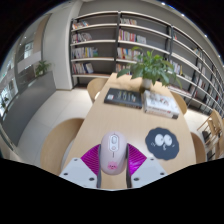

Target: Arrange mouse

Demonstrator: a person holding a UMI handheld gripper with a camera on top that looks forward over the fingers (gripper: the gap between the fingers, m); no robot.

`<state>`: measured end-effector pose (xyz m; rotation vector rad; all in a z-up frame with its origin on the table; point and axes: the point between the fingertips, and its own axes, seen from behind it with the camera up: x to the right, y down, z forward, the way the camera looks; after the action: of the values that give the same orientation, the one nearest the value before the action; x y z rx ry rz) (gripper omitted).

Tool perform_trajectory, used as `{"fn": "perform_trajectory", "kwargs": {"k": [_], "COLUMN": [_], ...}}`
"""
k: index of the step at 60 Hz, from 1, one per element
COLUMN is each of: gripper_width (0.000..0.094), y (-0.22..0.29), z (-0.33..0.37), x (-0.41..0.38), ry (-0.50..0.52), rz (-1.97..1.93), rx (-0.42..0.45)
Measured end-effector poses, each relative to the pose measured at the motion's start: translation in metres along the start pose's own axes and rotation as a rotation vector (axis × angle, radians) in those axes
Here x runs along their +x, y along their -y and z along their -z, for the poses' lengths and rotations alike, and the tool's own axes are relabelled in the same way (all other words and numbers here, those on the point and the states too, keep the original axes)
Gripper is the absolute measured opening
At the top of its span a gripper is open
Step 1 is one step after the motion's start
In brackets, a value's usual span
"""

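Tongs sit low over the worktop, fingers w/ magenta pads at either side of a white mouse. Both pads look pressed to its sides, so tongs appear closed on it, approx. mouse-width apart. Just right of the mouse lies a round dark mat w/ white markings. Beyond: a potted plant, books on the far worktop, bookshelves behind.
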<state>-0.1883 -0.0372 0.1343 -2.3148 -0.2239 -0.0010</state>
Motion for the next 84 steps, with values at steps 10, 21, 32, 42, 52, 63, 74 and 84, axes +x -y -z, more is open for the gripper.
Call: {"fn": "perform_trajectory", "kwargs": {"k": [10, 21, 32, 42, 52, 63, 74, 84], "gripper_width": [0.0341, 0.0338, 0.034, 0.0339, 0.0359, 0.05, 0.0759, 0.0761], "y": [0.16, 0.191, 0.094, -0.017, -0.073, -0.071, -0.046, 0.01], "z": [0.019, -0.013, -0.096, -0.146, -0.17, -0.172, -0.146, -0.078], "x": [0.087, 0.207, 0.285, 0.289, 0.277, 0.281, 0.277, 0.264], "ry": [-0.059, -0.144, -0.154, -0.116, -0.073, -0.074, -0.076, -0.107], "rz": [-0.007, -0.045, -0.112, -0.151, -0.145, -0.147, -0.112, -0.09], "rx": [0.234, 0.26, 0.046, -0.139, -0.228, -0.207, -0.196, -0.097]}}
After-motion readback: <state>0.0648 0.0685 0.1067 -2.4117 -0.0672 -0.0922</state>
